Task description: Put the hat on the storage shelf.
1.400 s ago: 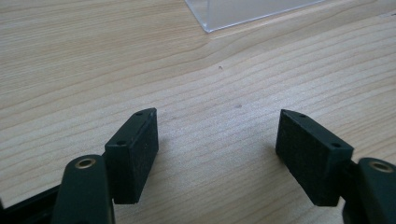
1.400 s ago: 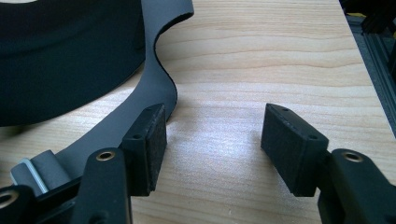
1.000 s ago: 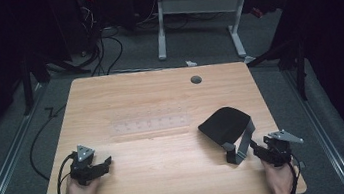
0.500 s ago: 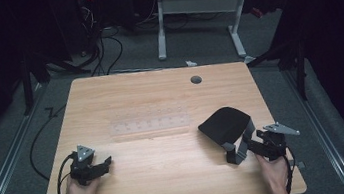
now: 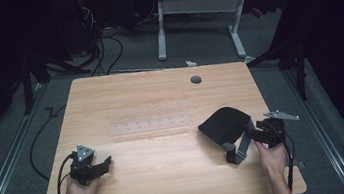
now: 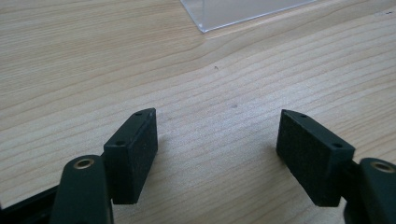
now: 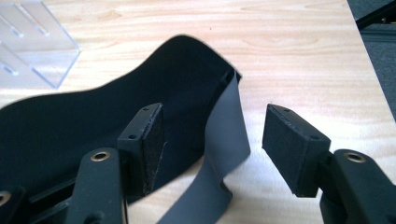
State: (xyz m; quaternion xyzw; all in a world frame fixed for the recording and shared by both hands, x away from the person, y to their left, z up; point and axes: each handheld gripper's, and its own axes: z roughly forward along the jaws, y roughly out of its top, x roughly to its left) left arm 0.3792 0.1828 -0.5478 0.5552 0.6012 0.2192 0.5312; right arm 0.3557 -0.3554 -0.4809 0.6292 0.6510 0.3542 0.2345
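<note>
The right gripper (image 5: 247,143) has crept leftward onto the black pouch's (image 5: 224,123) grey strap (image 7: 224,154) (fingers wide, gripping nothing). The left gripper (image 5: 99,166), lower left, has stayed put, open and empty.

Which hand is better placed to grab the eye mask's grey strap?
Right. The right tongs stand open with the grey strap between the jaws; the left tongs rest across the table, far from the eye mask.
</note>
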